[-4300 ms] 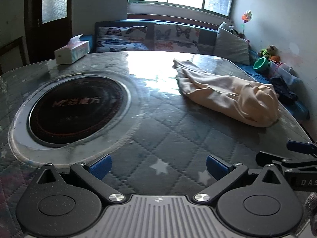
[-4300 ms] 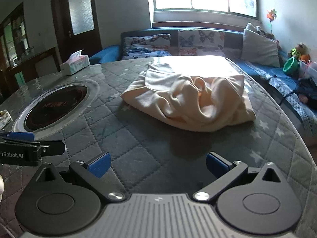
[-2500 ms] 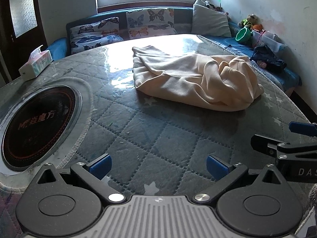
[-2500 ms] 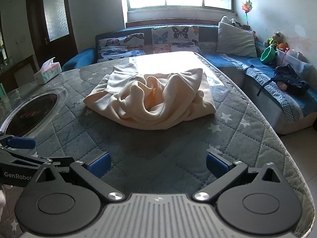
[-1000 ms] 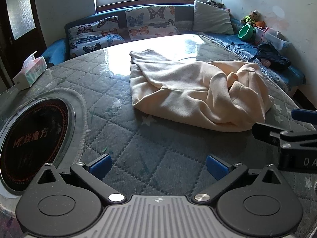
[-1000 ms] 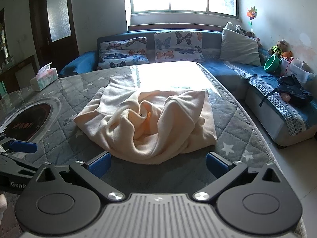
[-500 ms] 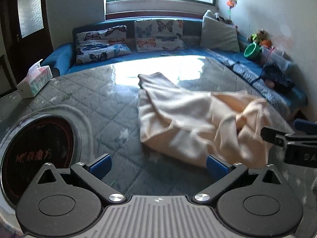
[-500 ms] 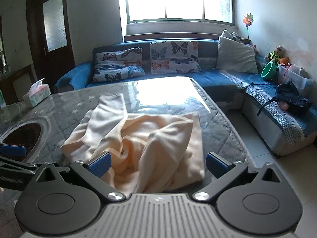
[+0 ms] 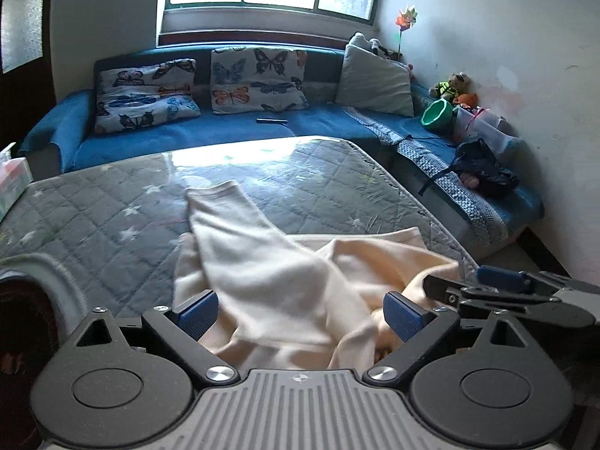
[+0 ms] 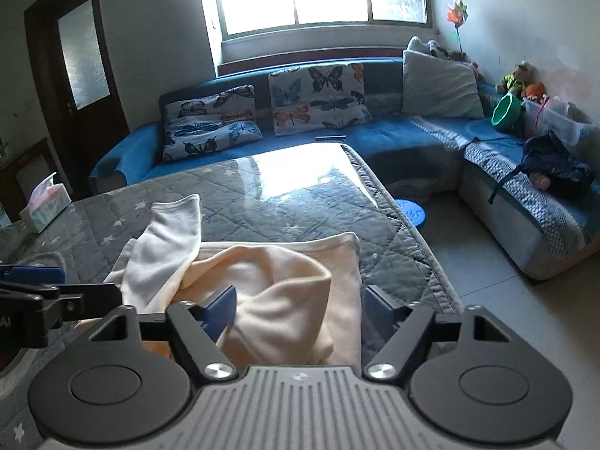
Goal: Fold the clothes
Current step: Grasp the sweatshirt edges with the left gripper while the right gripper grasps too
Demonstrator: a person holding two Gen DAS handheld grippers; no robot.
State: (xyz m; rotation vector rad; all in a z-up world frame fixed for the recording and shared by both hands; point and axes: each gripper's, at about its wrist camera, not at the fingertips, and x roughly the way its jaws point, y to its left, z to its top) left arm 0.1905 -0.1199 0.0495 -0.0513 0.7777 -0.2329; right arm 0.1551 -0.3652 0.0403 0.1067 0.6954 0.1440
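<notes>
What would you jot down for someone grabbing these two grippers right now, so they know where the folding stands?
Left gripper: open, just closing slightly, cream cloth between its jaws, not pinched.
Right gripper: open, just been closing, a bunched fold between its jaws, not yet clamped.
Cream garment: crumpled on the quilted table, near its right edge, one sleeve stretched toward the sofa.
Done: both grippers brought to the garment.
Left: grip, spread flat, fold.

grey quilted table cover [image 9: 93,217], cream garment [image 9: 270,285] lying crumpled on it
</notes>
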